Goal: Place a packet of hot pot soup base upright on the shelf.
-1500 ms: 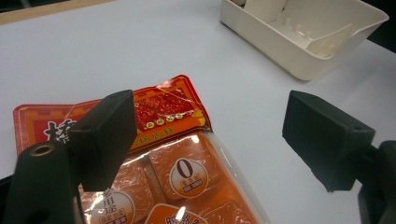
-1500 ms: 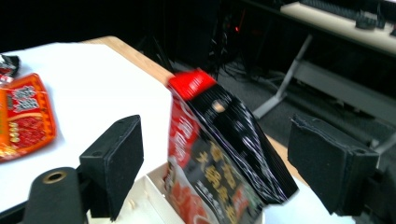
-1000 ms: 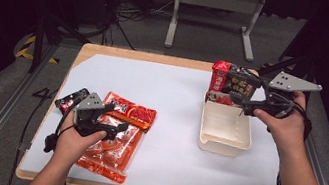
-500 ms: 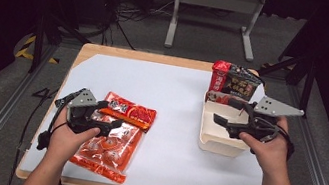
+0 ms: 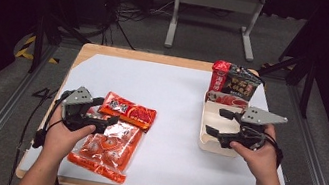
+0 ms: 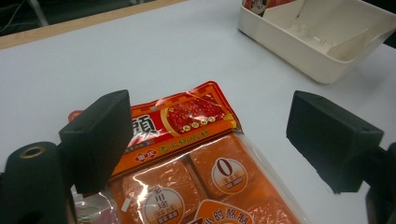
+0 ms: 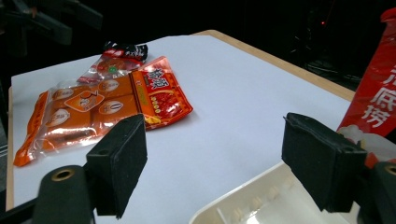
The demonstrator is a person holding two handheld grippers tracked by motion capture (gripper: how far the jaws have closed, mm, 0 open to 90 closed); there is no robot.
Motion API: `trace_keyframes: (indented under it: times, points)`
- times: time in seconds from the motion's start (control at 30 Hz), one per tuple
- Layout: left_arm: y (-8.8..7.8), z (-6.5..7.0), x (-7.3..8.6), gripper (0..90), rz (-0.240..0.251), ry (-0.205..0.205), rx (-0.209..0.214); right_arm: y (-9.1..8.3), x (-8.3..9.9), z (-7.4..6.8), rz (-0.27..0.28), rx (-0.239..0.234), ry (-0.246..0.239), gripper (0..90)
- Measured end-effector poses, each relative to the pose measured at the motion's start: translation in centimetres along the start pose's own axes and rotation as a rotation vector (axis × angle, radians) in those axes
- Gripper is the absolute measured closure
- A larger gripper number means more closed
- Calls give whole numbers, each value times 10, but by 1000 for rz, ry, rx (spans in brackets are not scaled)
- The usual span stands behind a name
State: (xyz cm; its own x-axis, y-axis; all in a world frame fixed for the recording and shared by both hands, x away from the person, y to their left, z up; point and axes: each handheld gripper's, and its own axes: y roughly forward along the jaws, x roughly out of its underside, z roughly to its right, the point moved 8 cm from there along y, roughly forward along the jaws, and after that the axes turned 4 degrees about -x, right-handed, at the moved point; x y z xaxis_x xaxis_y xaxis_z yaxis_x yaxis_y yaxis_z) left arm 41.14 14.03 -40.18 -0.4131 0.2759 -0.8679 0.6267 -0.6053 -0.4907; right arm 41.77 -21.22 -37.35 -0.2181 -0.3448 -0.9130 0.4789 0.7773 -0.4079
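Observation:
A large orange sauce packet [image 5: 105, 146] lies at the table's front left, and a smaller red-orange packet [image 5: 128, 110] overlaps its far end. My left gripper [image 5: 106, 119] is open just above that end, jaws either side of the packet's red header [image 6: 187, 116] in the left gripper view [image 6: 210, 126]. A white tray [image 5: 209, 143] sits at the right, with a red and dark packet [image 5: 232, 83] standing at its far end. My right gripper [image 5: 215, 122] hangs open over the tray's left rim [image 7: 243, 200], holding nothing [image 7: 215, 154].
A small dark packet [image 7: 123, 49] lies beyond the orange packets [image 7: 107, 105]. The white sheet [image 5: 177, 94] covers the wooden table [image 5: 158, 58]. The red packet [image 7: 373, 107] stands close to my right jaw. Dark floor and metal frames surround the table.
My right gripper has drawn back from the red packet at the tray's far end to the tray's near left rim. My left gripper has shifted slightly left and nearer over the orange packets.

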Motion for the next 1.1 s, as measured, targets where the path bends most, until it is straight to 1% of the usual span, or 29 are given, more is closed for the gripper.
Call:
trace_keyframes:
  times: [0.03, 0.07, 0.17, 0.2, 0.27, 0.3, 0.4, 0.43, 0.5, 0.57, 0.63, 0.67, 0.73, 0.77, 0.83, 0.9, 0.93, 0.97, 1.0, 1.03, 1.1]
  points:
    - [-1, -1, 0, 155, -2, 5, -1, 0, 0, 0, 0, 0, 0, 228]
    - [-1, -2, -1, 155, -2, 21, 1, 2, 1, -3, -6, -9, -7, 228]
    - [-3, -4, -1, 152, -10, 19, 8, 4, 2, -5, -10, -14, -11, 228]
    - [-4, -6, -1, 150, -20, 20, 9, 5, 2, -6, -10, -16, -13, 228]
    - [-4, -10, 0, 149, -20, 21, 0, 8, 4, -9, -16, -26, -16, 228]
    - [-4, -12, 1, 148, -27, 15, -1, 10, 5, -10, -21, -30, -19, 228]
    - [-4, -15, 1, 148, -26, 4, -7, 14, 7, -13, -33, -42, -27, 228]
    - [-4, -17, 1, 148, -24, 10, -15, 15, 7, -15, -36, -48, -28, 227]
    - [-3, -18, 2, 148, -28, 4, -18, 18, 8, -17, -40, -56, -33, 225]
    - [-1, -22, 2, 148, -28, -6, -29, 20, 8, -18, -45, -61, -33, 225]
    - [0, -23, 3, 149, -34, -8, -30, 22, 9, -20, -49, -65, -32, 226]
    - [1, -23, 3, 149, -36, -20, -33, 23, 9, -20, -49, -66, -32, 225]
    - [3, -26, 0, 149, -29, -10, -39, 24, 10, -21, -51, -69, -34, 226]
    - [4, -27, 0, 149, -27, -15, -40, 25, 10, -21, -55, -70, -35, 225]
    - [7, -30, -2, 150, -32, -7, -42, 26, 10, -22, -56, -71, -35, 225]
    - [10, -35, -3, 151, -34, -11, -49, 27, 10, -23, -54, -77, -36, 225]
    - [11, -36, -2, 151, -34, -21, -54, 28, 10, -24, -57, -78, -38, 224]
    - [13, -39, -2, 151, -36, -22, -56, 28, 10, -24, -60, -77, -39, 224]
    - [15, -41, -1, 151, -37, -28, -52, 29, 11, -24, -61, -79, -38, 224]
    - [17, -44, 0, 151, -45, -47, -55, 30, 11, -25, -63, -81, -38, 224]
    - [21, -49, 1, 151, -50, -53, -52, 33, 12, -28, -69, -91, -38, 224]
